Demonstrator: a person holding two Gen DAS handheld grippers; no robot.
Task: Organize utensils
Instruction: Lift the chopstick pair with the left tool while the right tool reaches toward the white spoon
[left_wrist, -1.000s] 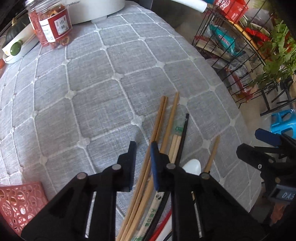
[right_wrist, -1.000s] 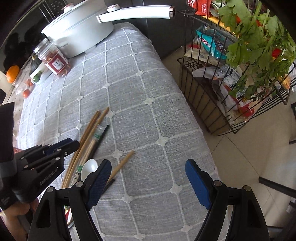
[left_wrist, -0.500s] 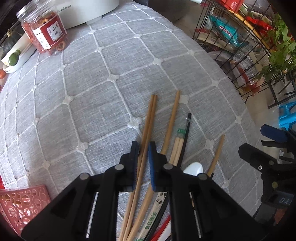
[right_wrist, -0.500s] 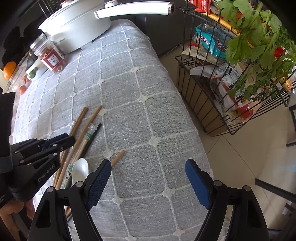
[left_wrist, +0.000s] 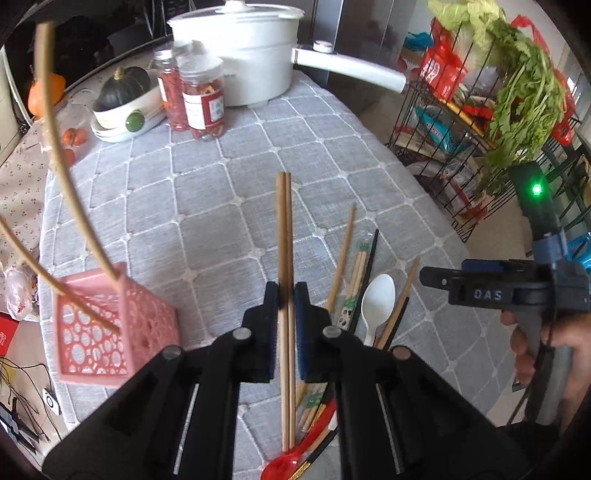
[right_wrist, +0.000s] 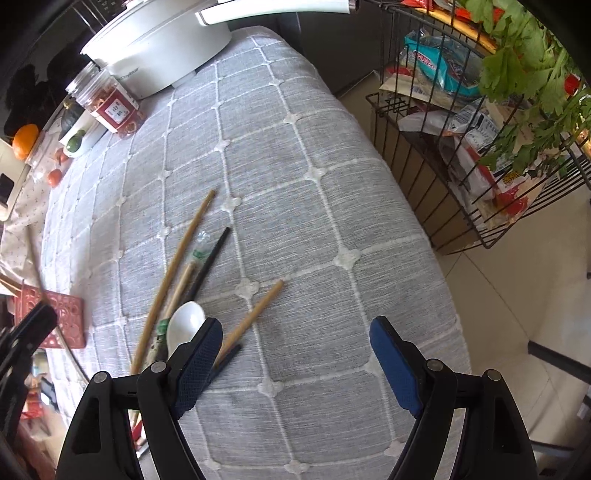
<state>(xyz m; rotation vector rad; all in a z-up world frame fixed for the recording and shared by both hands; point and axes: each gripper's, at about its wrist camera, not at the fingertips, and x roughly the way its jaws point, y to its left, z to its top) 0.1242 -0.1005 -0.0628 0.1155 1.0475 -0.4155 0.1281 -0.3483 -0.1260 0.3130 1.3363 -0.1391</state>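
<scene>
My left gripper (left_wrist: 285, 295) is shut on a pair of wooden chopsticks (left_wrist: 283, 229) and holds them lifted above the grey cloth. A pink perforated basket (left_wrist: 107, 328) stands to its left with two long chopsticks (left_wrist: 62, 166) leaning in it. More utensils lie to the right: wooden chopsticks (left_wrist: 341, 258), a black chopstick (left_wrist: 365, 273), a white spoon (left_wrist: 376, 302), a red spoon (left_wrist: 284, 465). My right gripper (right_wrist: 295, 339) is open and empty above the cloth, beside the white spoon (right_wrist: 184, 325) and a loose chopstick (right_wrist: 255, 317).
A white pot (left_wrist: 236, 48), two jars (left_wrist: 199, 99) and a bowl with a squash (left_wrist: 122, 107) stand at the table's far end. A wire rack (right_wrist: 461, 147) with packets and greens stands off the right edge. The table edge (right_wrist: 424, 258) drops to the floor.
My left gripper closed on the pair of chopsticks and lifted them off the cloth, tilting up so the basket and pot came into view. The right gripper stayed open.
</scene>
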